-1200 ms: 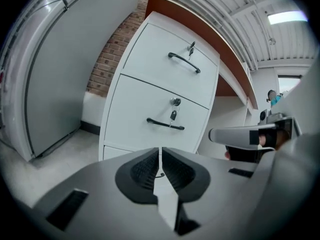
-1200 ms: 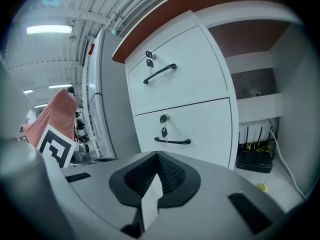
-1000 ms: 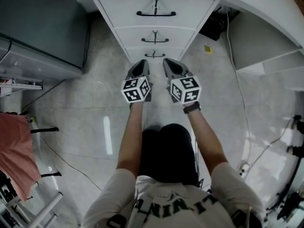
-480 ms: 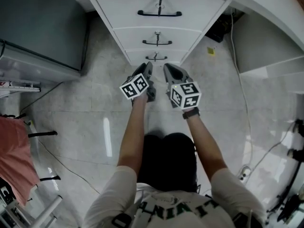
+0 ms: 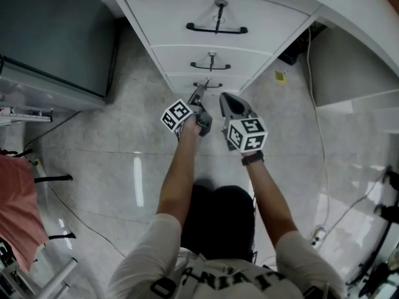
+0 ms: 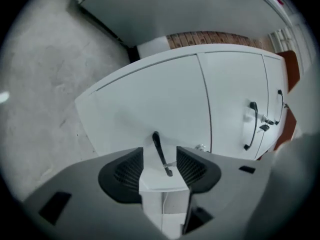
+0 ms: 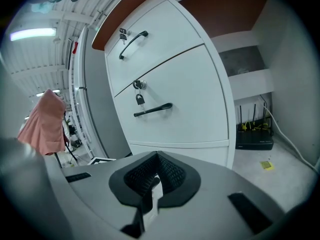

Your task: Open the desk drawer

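Down near the floor, the flat white bottom drawer (image 6: 150, 99) of the white desk (image 5: 349, 11) sits shut and flush. So do the white middle drawer (image 5: 181, 58) and the white top drawer (image 5: 162, 14) above it, so whatever they hold is hidden. Each smooth, matte front carries a slim black bar handle and a small metal lock; a key hangs from the middle one's lock. The left gripper (image 6: 160, 168), rolled onto its side, has just been opening its jaws. The bottom drawer's thin black bar handle (image 6: 160, 151) stands in the gap between the black ribbed pads (image 6: 122, 171), which do not press on it. The right gripper (image 7: 156, 176) hangs just beside the left one, its dark meshed pads drawn together at the tips with nothing between them. Both tools have smooth grey shells and a cube of black-and-white square markers. Under them lies glossy, pale grey marbled floor tile (image 5: 112, 148).
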Available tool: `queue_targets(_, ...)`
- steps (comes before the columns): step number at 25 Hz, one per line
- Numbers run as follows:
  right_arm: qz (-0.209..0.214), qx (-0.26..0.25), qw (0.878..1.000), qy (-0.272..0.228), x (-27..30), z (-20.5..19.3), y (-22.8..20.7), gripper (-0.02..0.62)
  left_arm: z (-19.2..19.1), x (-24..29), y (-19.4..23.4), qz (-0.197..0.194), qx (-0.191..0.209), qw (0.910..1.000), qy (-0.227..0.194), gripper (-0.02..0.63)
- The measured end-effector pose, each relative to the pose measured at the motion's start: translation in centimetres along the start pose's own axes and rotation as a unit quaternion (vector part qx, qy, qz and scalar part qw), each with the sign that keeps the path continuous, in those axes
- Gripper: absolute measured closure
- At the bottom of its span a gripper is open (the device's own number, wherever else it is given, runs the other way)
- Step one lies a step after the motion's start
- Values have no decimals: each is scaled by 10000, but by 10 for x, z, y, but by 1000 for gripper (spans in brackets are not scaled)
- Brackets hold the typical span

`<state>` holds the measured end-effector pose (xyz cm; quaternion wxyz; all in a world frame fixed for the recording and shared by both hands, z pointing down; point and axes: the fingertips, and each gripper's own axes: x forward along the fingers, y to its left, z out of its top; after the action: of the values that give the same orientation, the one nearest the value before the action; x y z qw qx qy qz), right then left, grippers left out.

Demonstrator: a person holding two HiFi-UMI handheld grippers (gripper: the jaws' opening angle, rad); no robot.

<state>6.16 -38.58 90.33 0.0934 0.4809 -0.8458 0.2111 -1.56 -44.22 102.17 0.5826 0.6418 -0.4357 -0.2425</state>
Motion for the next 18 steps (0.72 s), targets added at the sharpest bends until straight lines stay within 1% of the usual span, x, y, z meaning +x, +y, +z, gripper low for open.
queue_targets(3,-21,56,10000,42,0,-3,-5,595,-1,6,7,-137,-490,9985,-185,417)
queue_targets(6,5,106,9999,97,0,-6,-7,595,-3,9,12,-252,-967,9944,-344,419)
queue_targets(8,58,135,9998,145,1,-7,-7,594,-2,13,12,-321,-1155,9918,-437,423)
queue_targets(9,78,144,9997,166,2,-7,-7,595,-2,14,11,-350,-1210,9909,-472,434)
queue_targets(11,98,186,9996,190,2,-7,-7,594,-1,16,9,-363,-1253,9900,-541,499)
queue_targets(14,118,290,9993,188,2,-5,-5,595,2,18,4,-298,-1041,9926,-553,582)
queue_targets(16,142,285,9993,178,2,-1,-4,595,2,18,2,-278,-999,9931,-541,583)
queue_targets(18,154,286,9993,167,3,1,-3,595,1,17,3,-302,-1077,9921,-560,586)
